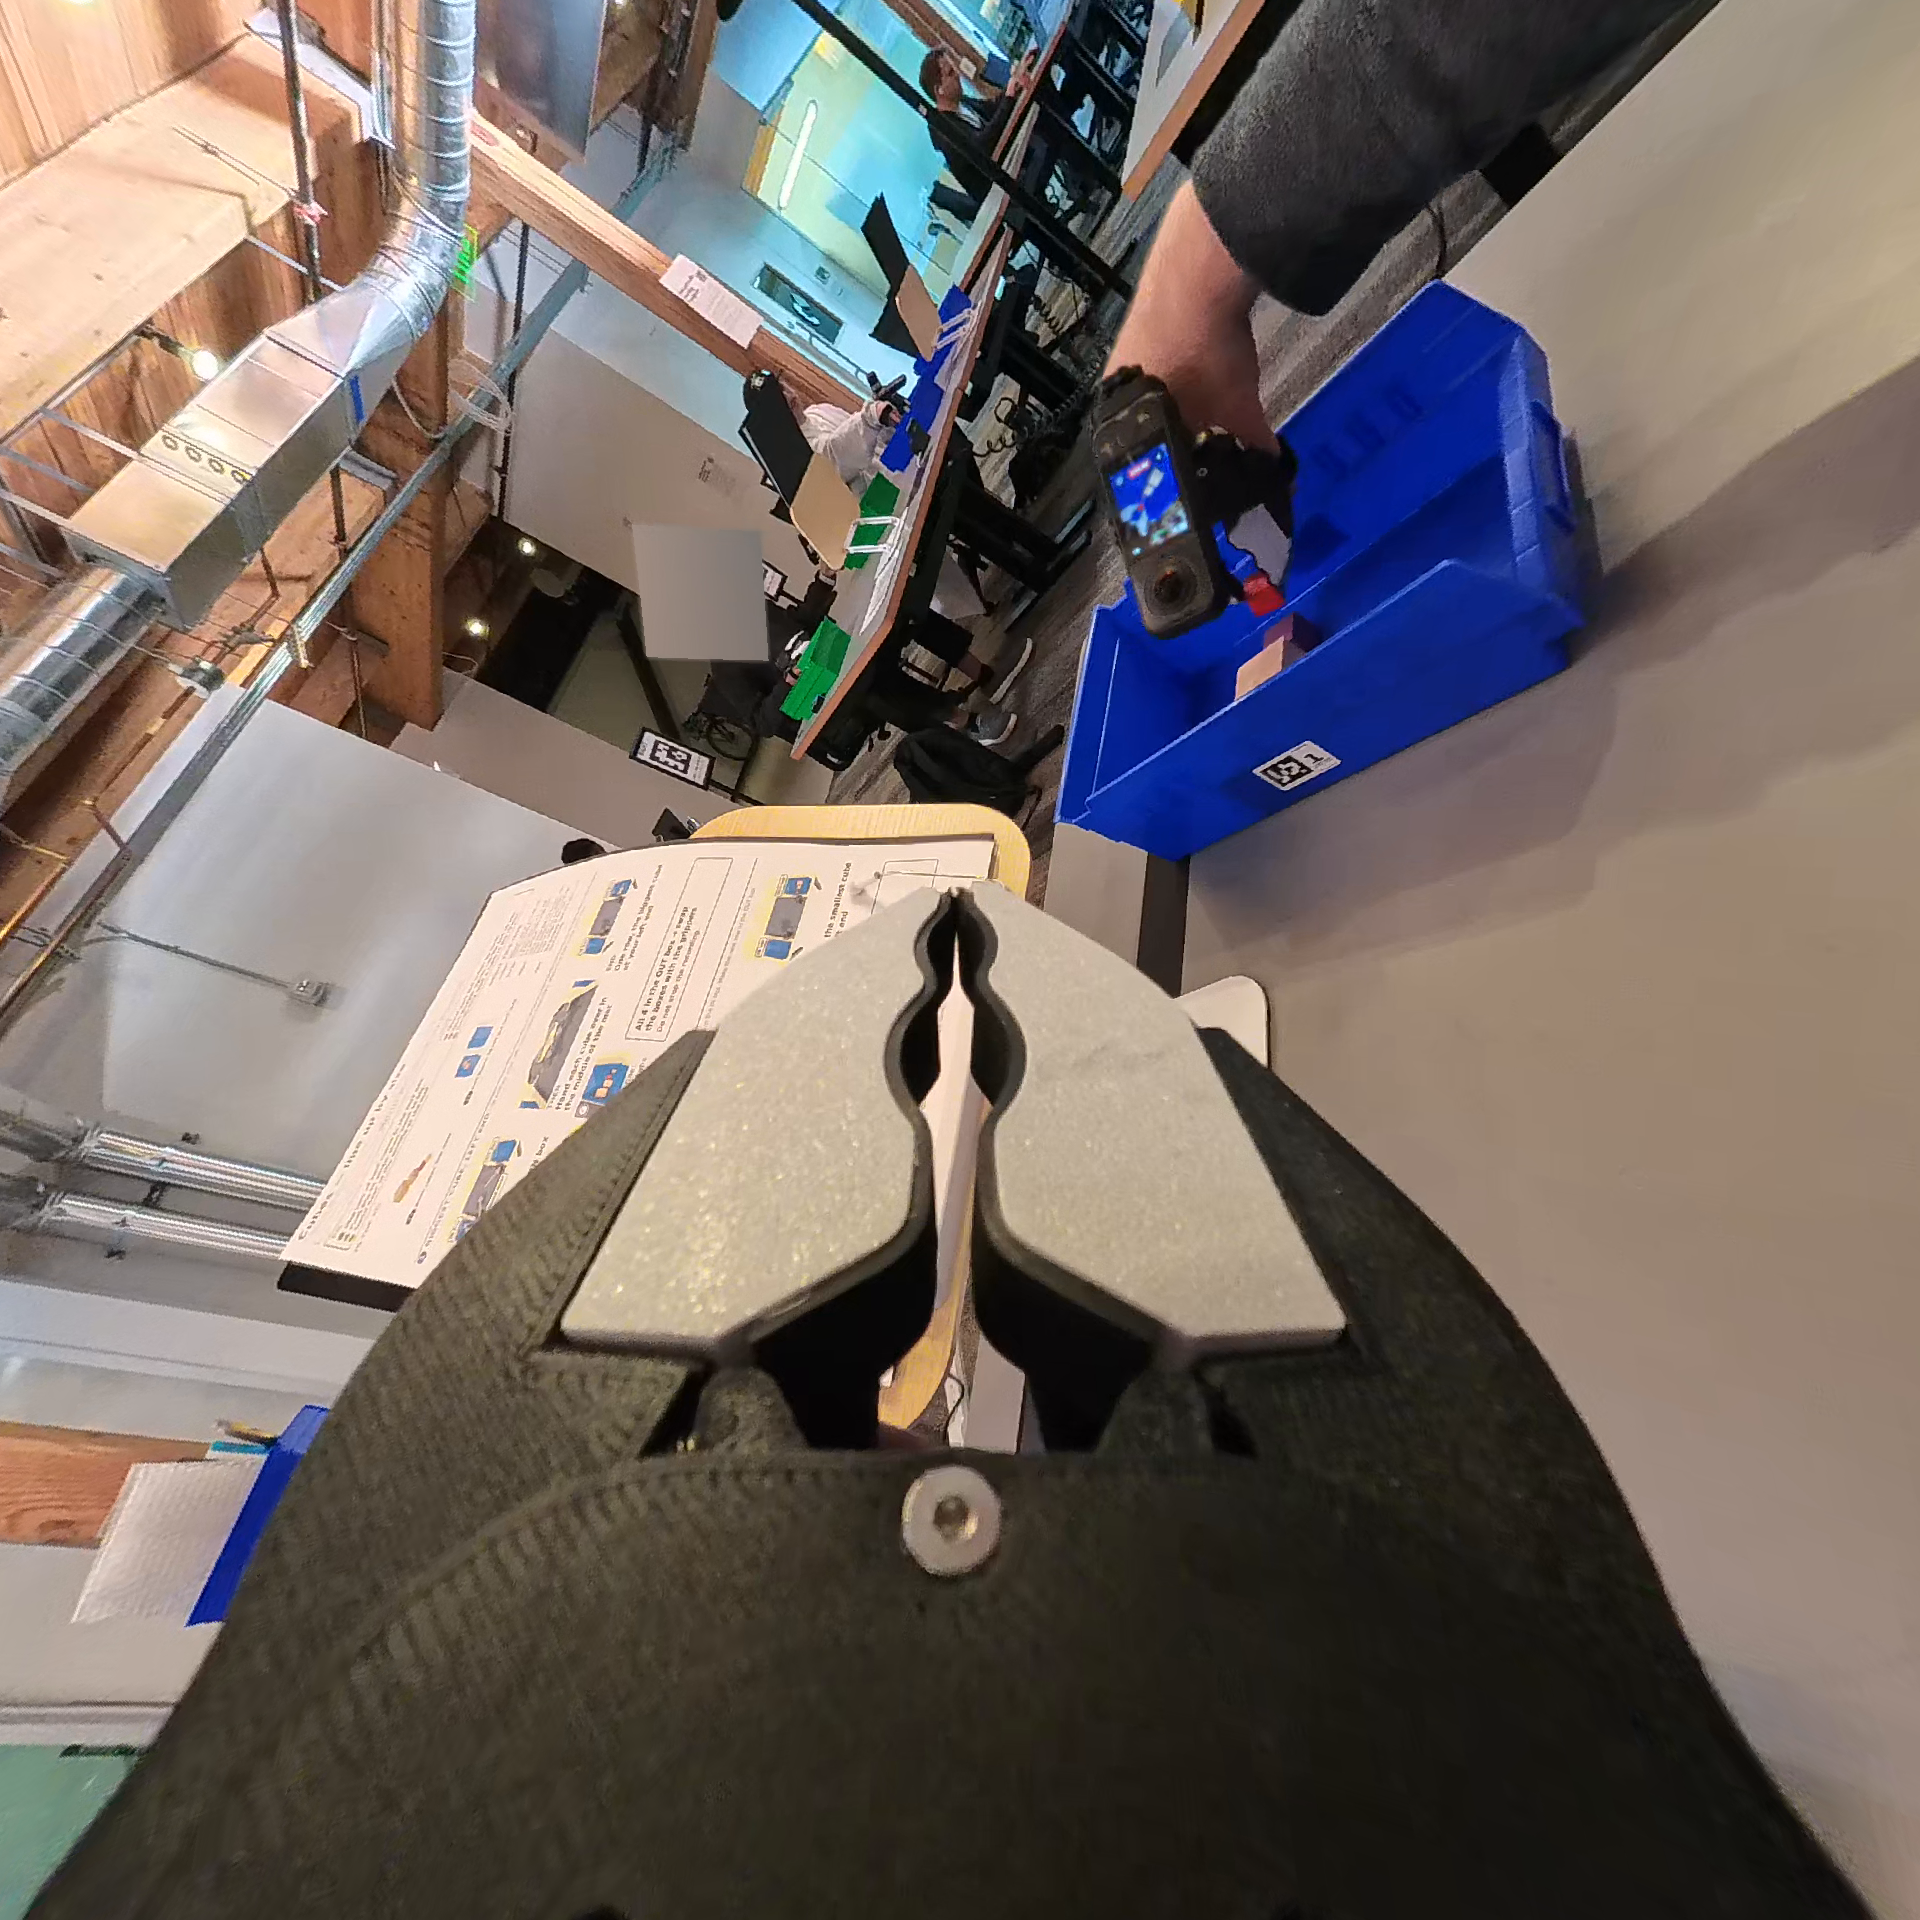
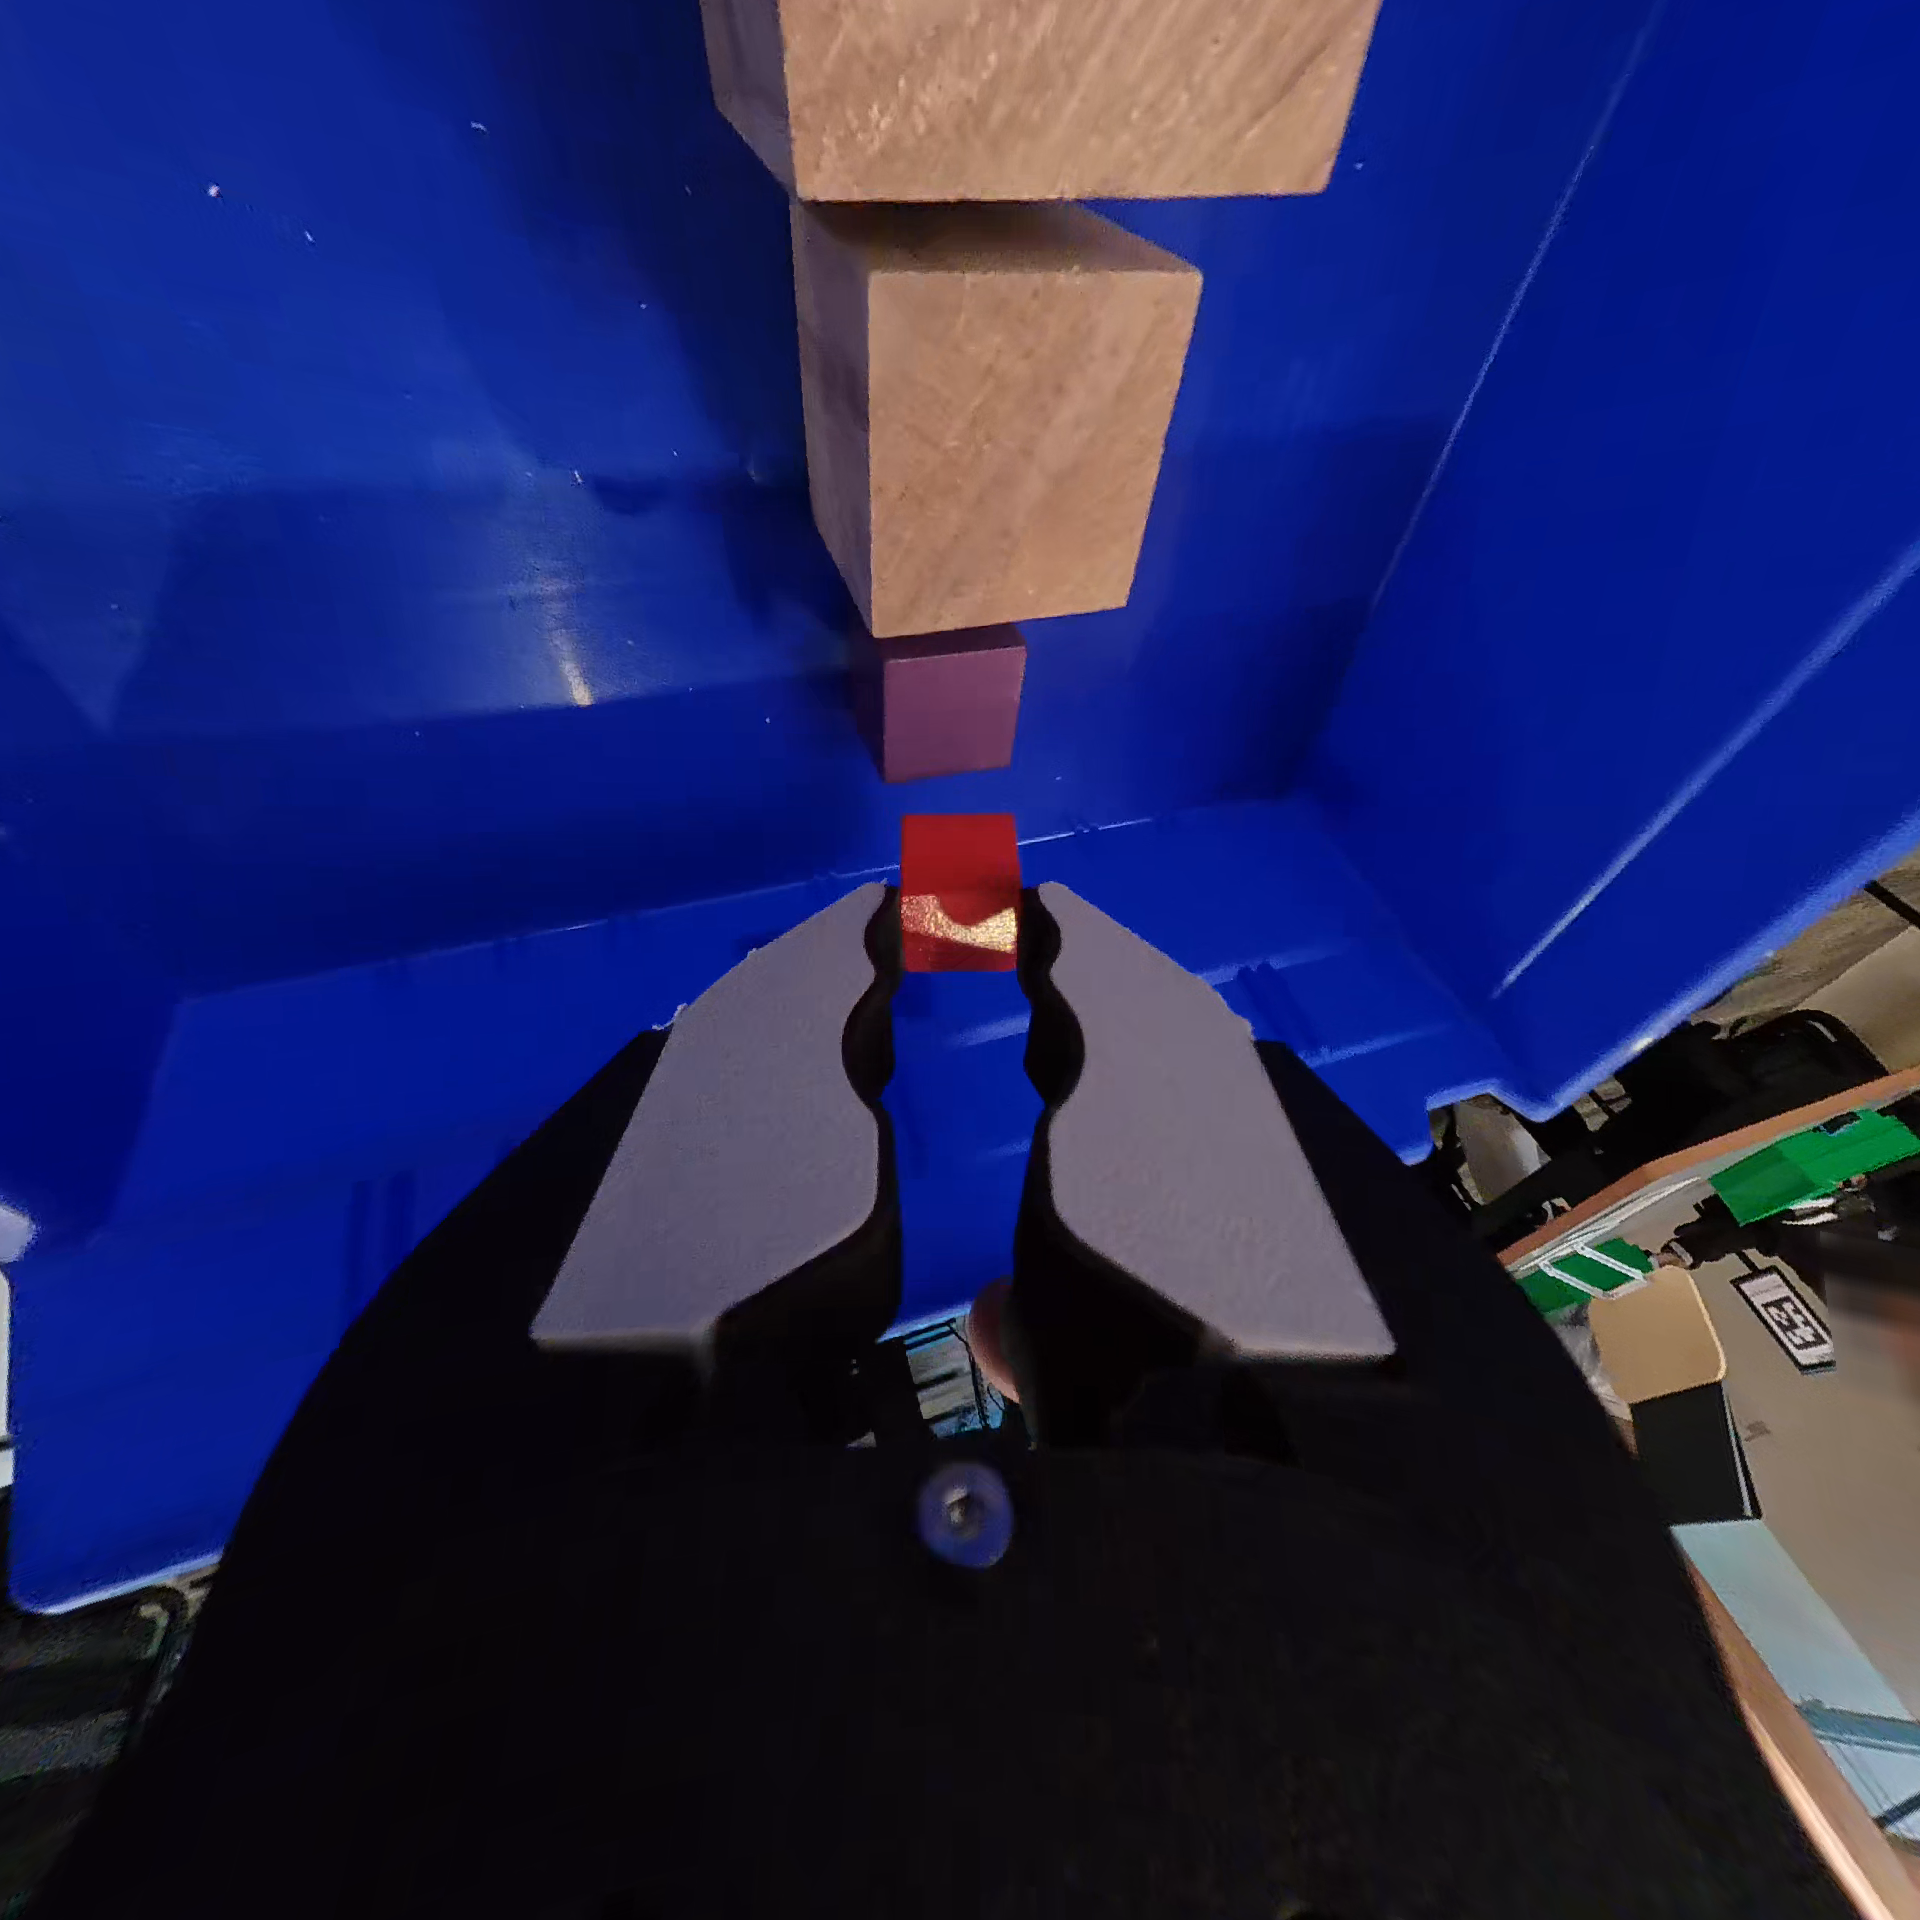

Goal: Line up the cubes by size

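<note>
In the right wrist view my right gripper (image 2: 958, 909) is shut on a small red cube (image 2: 958, 852), with both pads against its sides, inside a blue bin (image 2: 416, 520). Beyond it a purple cube (image 2: 951, 712), a mid-sized wooden cube (image 2: 1008, 436) and a larger wooden cube (image 2: 1049, 94) stand in a row, growing in size away from me. In the left wrist view my left gripper (image 1: 956, 899) is shut and empty, away from the bin (image 1: 1351, 717). The red cube (image 1: 1260, 596) also shows there at the right gripper's tips.
An instruction sheet on a clipboard (image 1: 644, 997) lies under the left gripper. The bin stands on a grey table (image 1: 1558, 1143), with a second bin part (image 1: 1455, 416) behind it. A person's hand (image 1: 1195, 343) holds the right gripper. Other workbenches and people are far off. Tip to tip, the grippers are about 50 cm apart.
</note>
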Demonstrator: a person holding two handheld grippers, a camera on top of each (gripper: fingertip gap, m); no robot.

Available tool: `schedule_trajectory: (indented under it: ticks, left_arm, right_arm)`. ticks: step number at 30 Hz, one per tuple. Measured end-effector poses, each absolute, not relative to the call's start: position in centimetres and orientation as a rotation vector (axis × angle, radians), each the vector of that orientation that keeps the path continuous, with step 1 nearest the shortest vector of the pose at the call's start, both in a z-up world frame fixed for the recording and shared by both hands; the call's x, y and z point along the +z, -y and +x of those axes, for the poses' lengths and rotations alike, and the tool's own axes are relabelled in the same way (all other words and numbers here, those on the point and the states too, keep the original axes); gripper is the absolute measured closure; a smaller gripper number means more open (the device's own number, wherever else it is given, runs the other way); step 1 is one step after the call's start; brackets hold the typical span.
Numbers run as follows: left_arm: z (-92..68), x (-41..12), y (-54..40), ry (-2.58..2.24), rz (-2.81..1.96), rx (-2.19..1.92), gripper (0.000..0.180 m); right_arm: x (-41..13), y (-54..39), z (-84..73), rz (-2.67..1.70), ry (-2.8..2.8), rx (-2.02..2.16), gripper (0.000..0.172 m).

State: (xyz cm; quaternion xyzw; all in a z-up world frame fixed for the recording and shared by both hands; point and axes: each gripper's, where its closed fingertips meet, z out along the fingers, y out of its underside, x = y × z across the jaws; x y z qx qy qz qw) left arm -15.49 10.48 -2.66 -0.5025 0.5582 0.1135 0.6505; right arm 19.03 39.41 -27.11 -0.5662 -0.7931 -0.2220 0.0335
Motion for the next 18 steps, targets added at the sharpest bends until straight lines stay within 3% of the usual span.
schedule_trajectory:
  ticks: [18]
  left_arm:
    - [-15.2, -3.2, -10.6, -1.284, -1.151, 0.246, 0.180]
  right_arm:
    - [-30.2, -40.1, 20.2, -1.820, 2.567, -0.723, 0.151]
